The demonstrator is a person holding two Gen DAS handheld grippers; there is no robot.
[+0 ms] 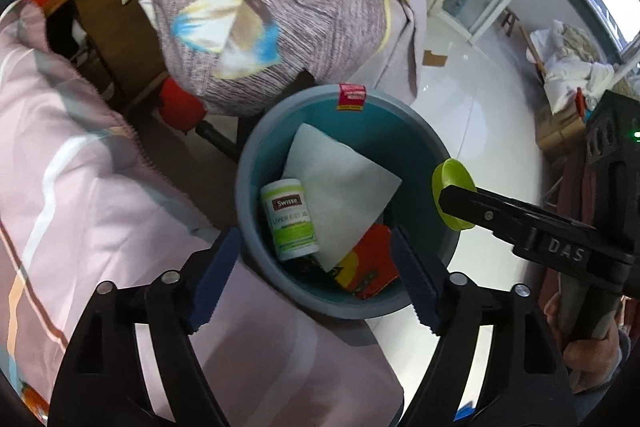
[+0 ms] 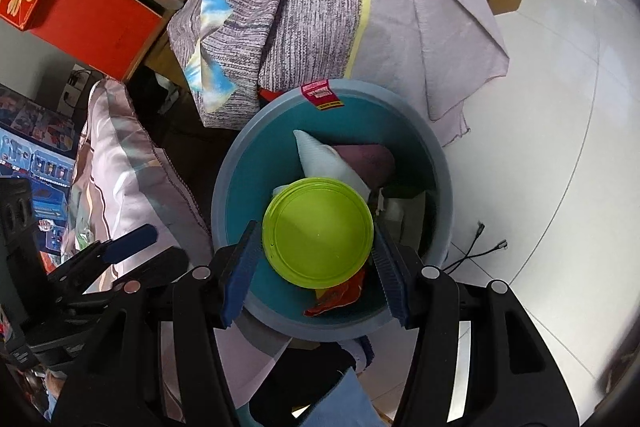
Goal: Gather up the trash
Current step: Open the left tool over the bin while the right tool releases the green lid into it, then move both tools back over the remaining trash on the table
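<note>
left wrist view shows the bin (image 1: 256, 163) on the floor by the bed, already holding paper (image 1: 340, 187), a bottle (image 1: 290, 219) and a red wrapper (image 1: 370, 267). right gripper (image 2: 316, 259) grips a green lid (image 2: 318, 231) above it, likely the next drop. left gripper (image 1: 316, 283) gapes wide, empty.

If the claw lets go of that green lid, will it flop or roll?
Probably neither. The green lid keeps its round shape between the right gripper fingers, so it looks stiff. It is flat and over the bin, so it would likely just drop in.
</note>
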